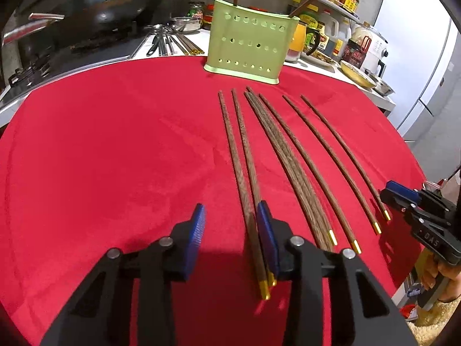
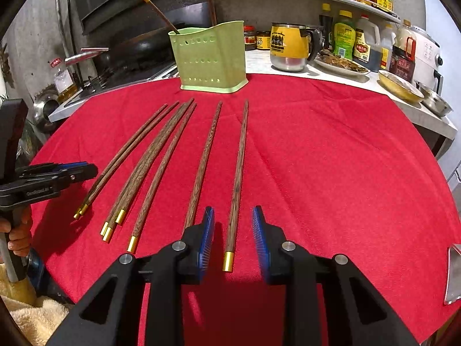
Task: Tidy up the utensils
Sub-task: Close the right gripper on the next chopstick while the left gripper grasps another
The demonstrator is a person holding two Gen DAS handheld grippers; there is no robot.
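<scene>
Several brown wooden chopsticks with gold tips (image 1: 288, 155) (image 2: 161, 158) lie side by side on the red cloth (image 1: 115, 158) (image 2: 331, 158). A pale green perforated holder (image 1: 247, 46) (image 2: 209, 57) stands upright at the cloth's far edge with two chopsticks in it. My left gripper (image 1: 232, 230) is open and empty, just left of the leftmost pair of chopsticks. My right gripper (image 2: 234, 230) is open, its fingers on either side of the rightmost chopstick (image 2: 237, 178), above its gold end. Each gripper shows at the edge of the other's view.
A wok (image 1: 95, 8) and stove stand at the back left. Metal utensils (image 1: 173, 43) lie on the counter behind the cloth. A yellow mug (image 2: 291, 46), sauce bottles (image 2: 345, 34), dishes (image 2: 400, 86) and a white cooker (image 2: 426, 54) crowd the back right.
</scene>
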